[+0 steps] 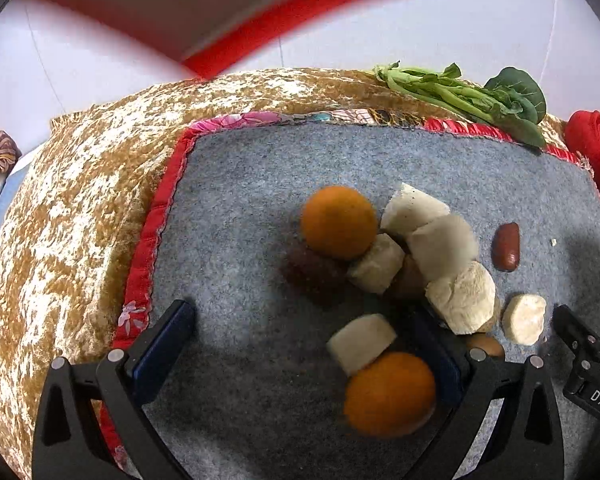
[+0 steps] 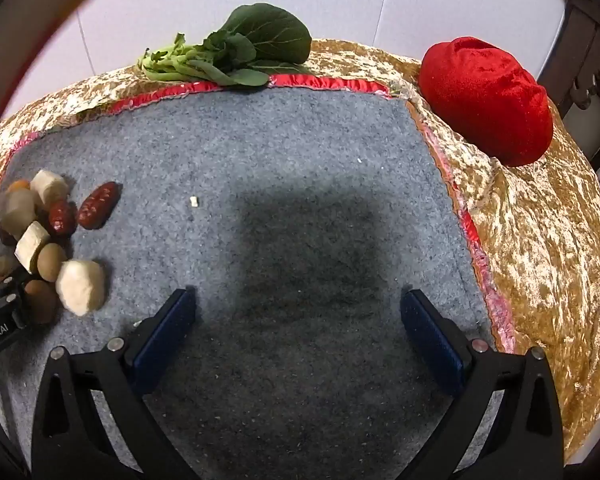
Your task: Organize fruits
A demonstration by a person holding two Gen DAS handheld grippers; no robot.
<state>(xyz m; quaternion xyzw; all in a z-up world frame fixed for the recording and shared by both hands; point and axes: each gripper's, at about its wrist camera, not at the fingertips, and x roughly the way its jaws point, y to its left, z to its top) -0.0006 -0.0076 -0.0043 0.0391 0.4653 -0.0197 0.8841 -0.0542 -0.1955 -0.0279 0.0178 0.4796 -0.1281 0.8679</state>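
A pile of food lies on the grey felt mat (image 1: 240,208). In the left wrist view I see one orange (image 1: 339,222) at the pile's far side and a second orange (image 1: 389,394) close between my fingers, blurred. Several white chunks (image 1: 444,242) and a red date (image 1: 506,246) lie around them. My left gripper (image 1: 306,344) is open, with the near orange against its right finger. In the right wrist view the pile (image 2: 48,240) sits at the far left with two red dates (image 2: 98,205). My right gripper (image 2: 298,322) is open and empty over bare mat.
A leafy green vegetable (image 2: 236,48) lies at the mat's far edge. A red velvet cloth lump (image 2: 488,100) sits on the gold cloth (image 2: 540,240) at the right. The mat has a red trim (image 1: 148,240). A small white crumb (image 2: 195,201) lies on the mat.
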